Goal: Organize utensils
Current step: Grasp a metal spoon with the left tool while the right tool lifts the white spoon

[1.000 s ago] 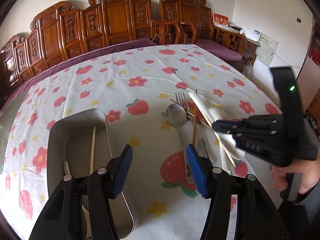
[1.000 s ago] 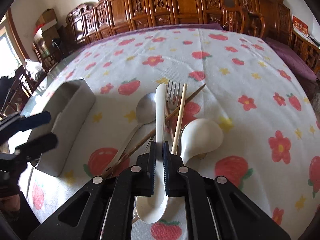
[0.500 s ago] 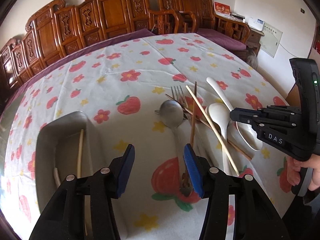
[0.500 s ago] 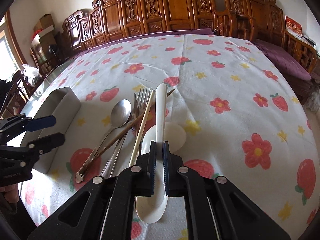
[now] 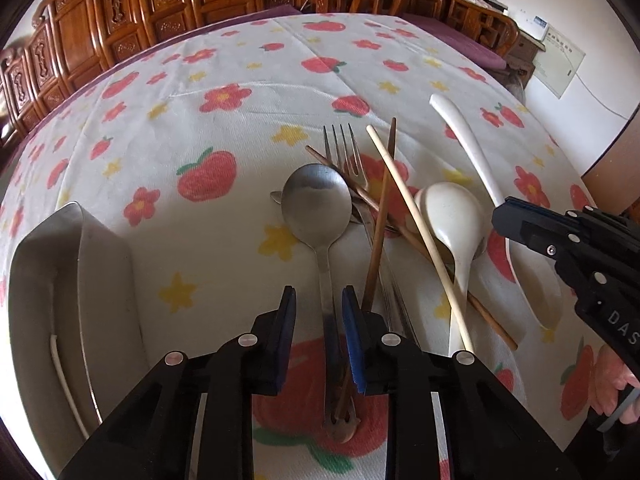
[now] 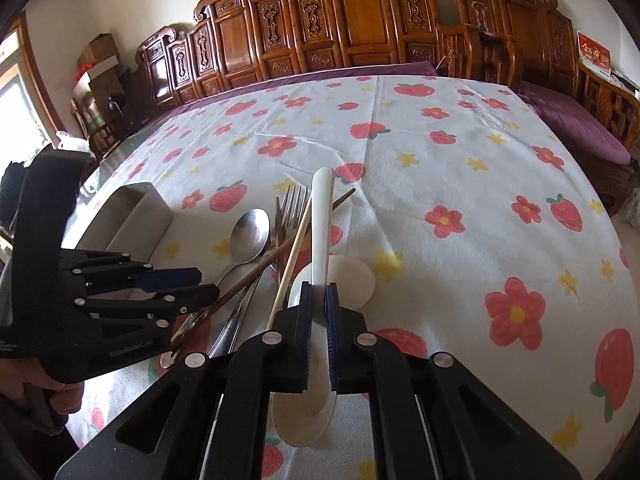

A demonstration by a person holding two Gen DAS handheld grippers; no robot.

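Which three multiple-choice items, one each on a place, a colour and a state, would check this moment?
1. In the left wrist view, where does the metal tray lie relative to the metal spoon?
A. to its left
B. to its right
C. beyond it

2. What colour are the pads of the left tool?
A. red
B. green
C. blue

3. What state is the right tool in?
A. open above the fork
B. shut on the white spoon
C. shut and empty

Key:
1 A: the tray sits at the left edge of that view, with bare cloth between it and the spoon.
2 C: the pads are blue, and the jaws are closing with the metal spoon's handle between them.
3 B: both pads press on the white spoon's handle.
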